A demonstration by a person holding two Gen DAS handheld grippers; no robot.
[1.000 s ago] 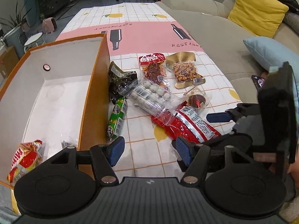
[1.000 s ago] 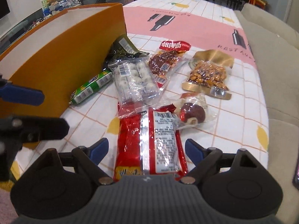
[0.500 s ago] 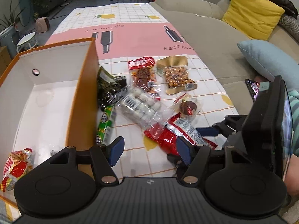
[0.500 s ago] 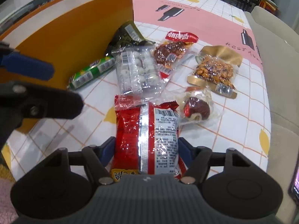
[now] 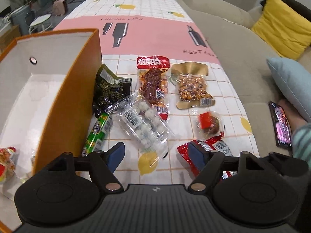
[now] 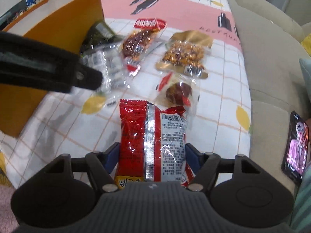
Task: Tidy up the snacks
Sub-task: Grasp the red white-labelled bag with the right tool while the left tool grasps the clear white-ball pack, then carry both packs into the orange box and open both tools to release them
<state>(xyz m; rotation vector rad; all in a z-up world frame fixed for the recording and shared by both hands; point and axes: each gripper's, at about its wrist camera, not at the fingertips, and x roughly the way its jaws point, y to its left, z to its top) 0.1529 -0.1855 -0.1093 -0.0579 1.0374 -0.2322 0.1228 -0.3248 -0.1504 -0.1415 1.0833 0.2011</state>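
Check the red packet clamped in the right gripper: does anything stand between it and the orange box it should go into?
Yes. The left gripper reaches across from the box side, between the red packet and the orange box. The box's near wall also has to be cleared. The right gripper is closed on the packet.

Stretching toward 12 o'clock under a pink-and-white checked cloth: the bench. Running along 2 o'clock: a beige sofa, carrying a yellow cushion and pale blue pillow. Standing at 10 o'clock: potted plants, white stool.
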